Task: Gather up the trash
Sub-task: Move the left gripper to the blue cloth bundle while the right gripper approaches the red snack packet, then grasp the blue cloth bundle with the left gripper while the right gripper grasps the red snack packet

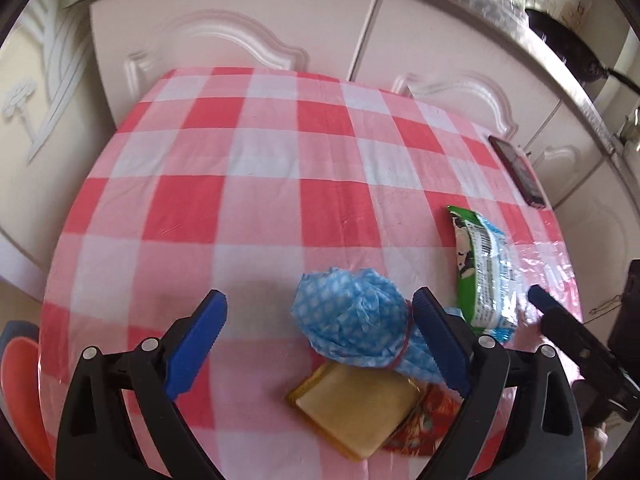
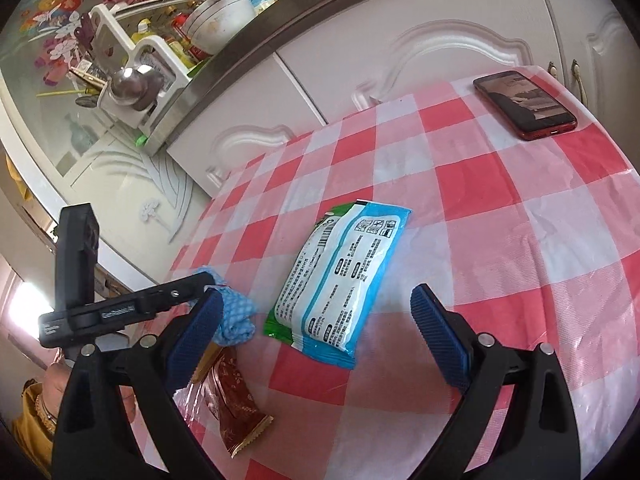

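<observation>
Red-and-white checked cloth covers the counter. Both grippers hover spread wide, grasping nothing — the left gripper straddles a crumpled blue cloth lying on a gold wrapper, the right gripper faces a green-and-white packet. A phone lies well apart near the far edge.

Both wrist views low and close over checked tablecloth, facing white cabinets. Shared: green-blue packet, blue cloth, red phone; right view from farther right.
</observation>
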